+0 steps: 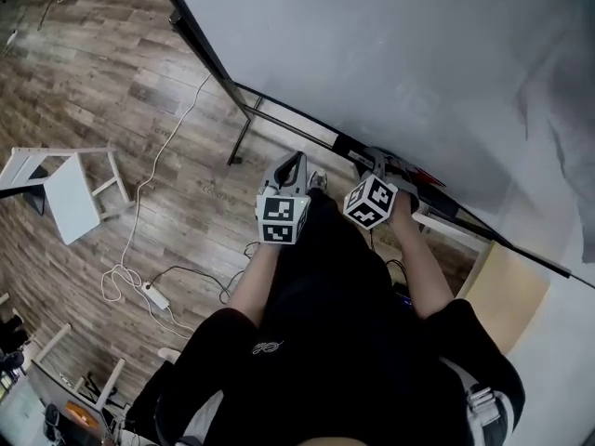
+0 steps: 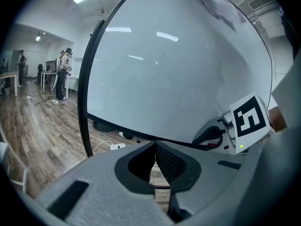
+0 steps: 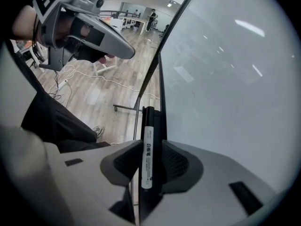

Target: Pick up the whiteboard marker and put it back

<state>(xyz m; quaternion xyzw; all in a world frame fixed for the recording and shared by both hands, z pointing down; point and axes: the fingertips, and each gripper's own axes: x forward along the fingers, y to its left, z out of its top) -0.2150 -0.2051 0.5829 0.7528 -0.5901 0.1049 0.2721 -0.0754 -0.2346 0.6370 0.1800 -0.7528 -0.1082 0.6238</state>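
Item under inspection: we find the whiteboard marker, white barrel with a dark far end, along the bottom ledge of the whiteboard.
Right gripper: its jaws stand apart with the marker between them. A dark gap shows on the marker's right side.
Contact on the left pad: the barrel sits just beside it. We cannot confirm from this angle whether they touch.
Left gripper: the jaw tips meet and nothing is between them. It is held off the board, beside the right one.
Long axis: the marker runs along the ledge, pointing away from the right gripper in line with its jaws, not across them.
Nearer hand: the right, which straddles the marker. The left is well apart from it.
Step in hand: we judge this to be the release, with the marker back at the ledge.
Next move: the right gripper should back out along the marker's own line.
Risk: a sideways pull could roll the marker off the ledge.
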